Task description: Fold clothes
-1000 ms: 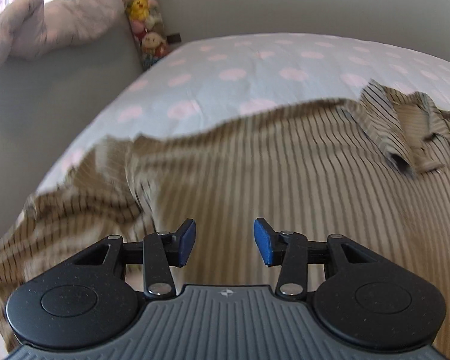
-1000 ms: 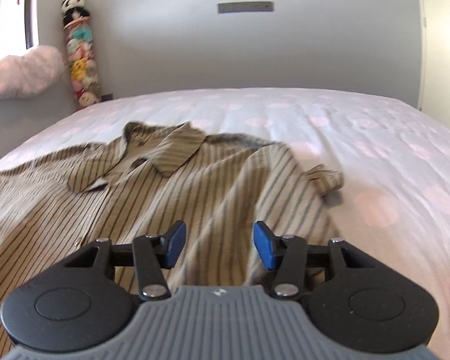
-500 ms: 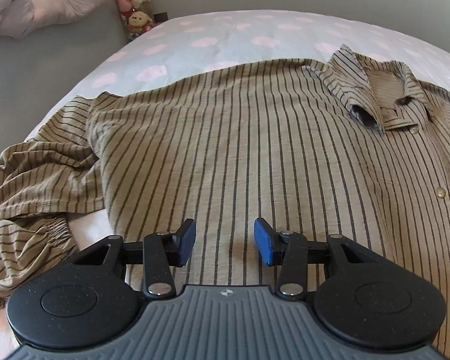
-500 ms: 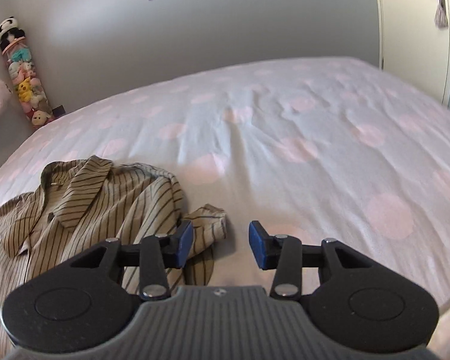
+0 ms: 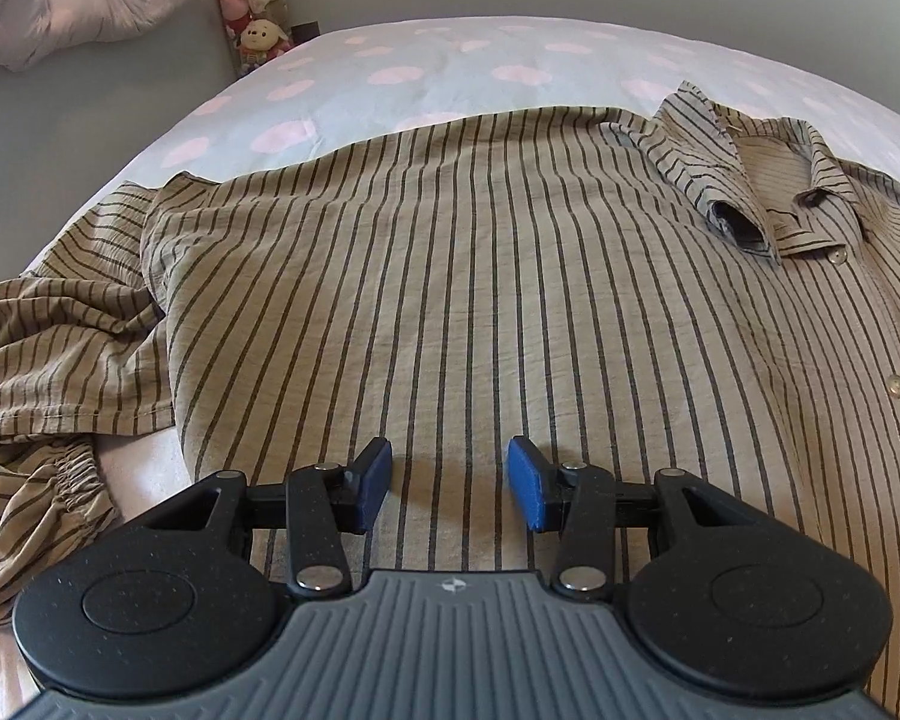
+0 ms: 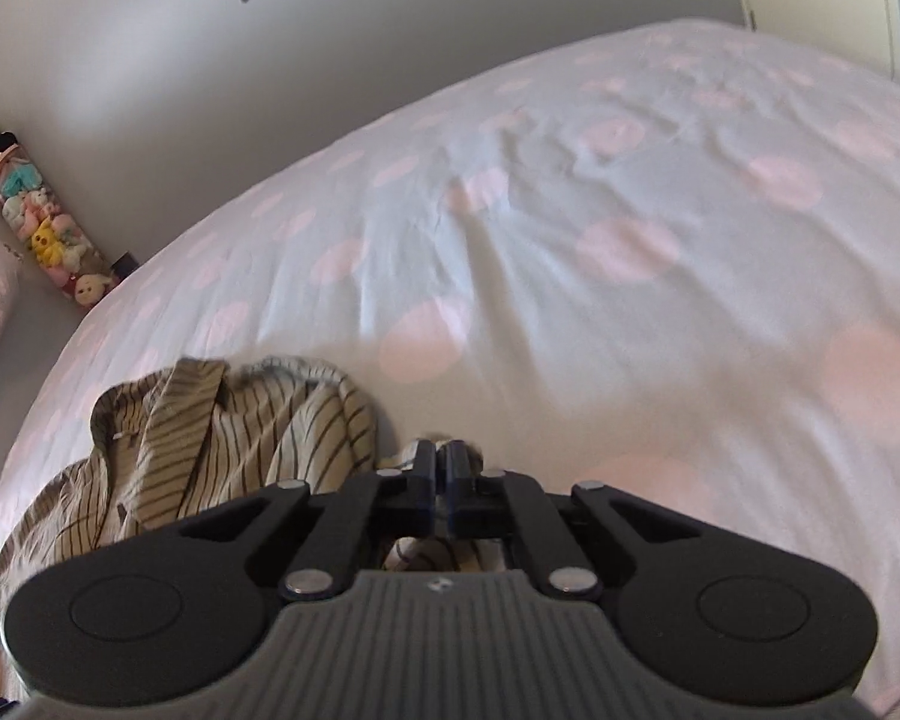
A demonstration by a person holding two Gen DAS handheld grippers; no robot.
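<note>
Lying spread across the polka-dot bed [image 5: 450,60] is the striped shirt [image 5: 480,300], collar at the far right. Hovering just over its body is the left gripper [image 5: 449,474], jaws wide apart and holding nothing, while the right gripper [image 6: 441,480] is pinching the shirt's cuff [image 6: 447,450] closed.

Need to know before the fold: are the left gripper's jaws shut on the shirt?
No: the left gripper has its jaws wide apart above the striped shirt, gripping nothing.
</note>
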